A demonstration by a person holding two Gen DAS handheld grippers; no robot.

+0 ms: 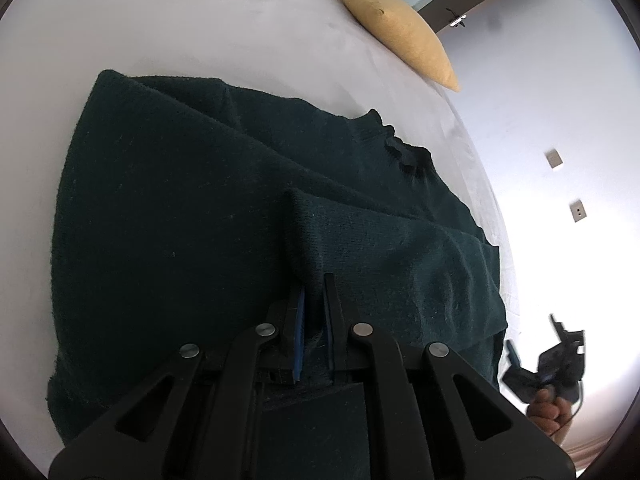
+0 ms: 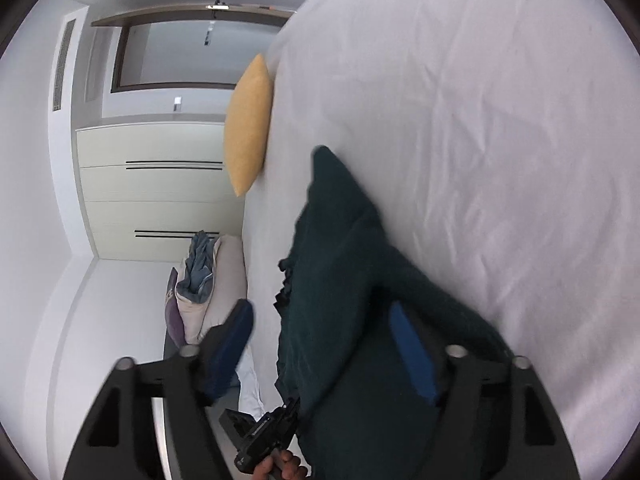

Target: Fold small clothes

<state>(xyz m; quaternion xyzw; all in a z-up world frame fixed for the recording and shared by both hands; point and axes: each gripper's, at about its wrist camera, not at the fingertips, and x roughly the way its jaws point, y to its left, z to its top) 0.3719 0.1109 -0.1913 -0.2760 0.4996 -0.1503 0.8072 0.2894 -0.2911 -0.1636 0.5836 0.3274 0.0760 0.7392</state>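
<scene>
A dark green knit sweater [image 1: 180,208] lies spread on the white bed sheet [image 1: 180,20], its collar [image 1: 404,152] toward the far right. My left gripper [image 1: 315,284] is shut on the ribbed cuff of a sleeve [image 1: 308,232], which is drawn across the body of the sweater. In the right wrist view the sweater [image 2: 332,280] runs down the bed's edge. My right gripper [image 2: 320,312] stands open just above it, its blue pads [image 2: 412,352] wide apart and pressing on nothing. A hand holds the left gripper [image 2: 268,432] at the bottom of that view.
A yellow cushion [image 1: 400,28] rests at the head of the bed. Beyond the bed's edge are white wardrobe drawers [image 2: 152,192] and a low seat piled with pillows and blue cloth [image 2: 204,280]. Bare sheet [image 2: 500,140] stretches past the sweater.
</scene>
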